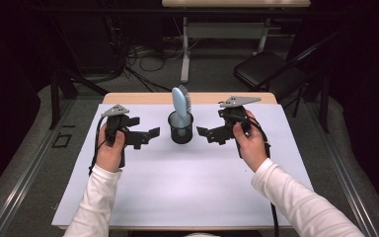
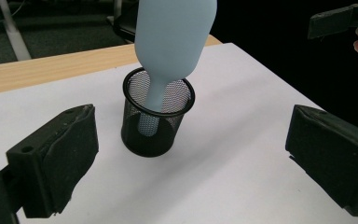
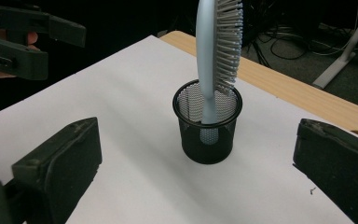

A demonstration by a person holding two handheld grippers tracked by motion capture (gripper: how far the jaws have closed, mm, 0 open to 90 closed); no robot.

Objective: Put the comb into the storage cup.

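High view: white sheet (image 1: 177, 182) covers most of a wooden table (image 1: 143, 98); black mesh cup (image 1: 180, 129) stands upright near the middle of the sheet, toward the far edge; pale blue hairbrush (image 1: 180, 104) stands in it handle down, head sticking up above the rim, bristles facing right; left gripper (image 1: 148, 137) held in the person's left hand (image 1: 109, 154) sits left of the cup, jaws pointing at it, spread apart, nothing between them; right gripper (image 1: 205, 134) held in the right hand (image 1: 250, 145) sits right of the cup, jaws also aimed at the cup, parted and empty; both grippers near the cup, not touching it; white sleeves come in from the bottom; grey three-cornered plate on top of each gripper; folding chair (image 1: 269, 69) and cables on the floor beyond the table.

Left gripper view: two black jaws wide apart at the lower corners, nothing gripped; mesh cup (image 2: 157, 119) stands between and beyond them on the sheet; smooth back of the hairbrush (image 2: 172, 37) faces this camera, handle down through the cup, tip visible through the mesh; brush leans slightly against the rim; other gripper at top right edge, with fingertips.

Right gripper view: jaws wide, empty; mesh cup (image 3: 207, 122) centred beyond them; hairbrush (image 3: 214, 51) seen side-on, bristles to the right, handle resting inside the cup; other gripper at upper left; table edge runs behind the cup.
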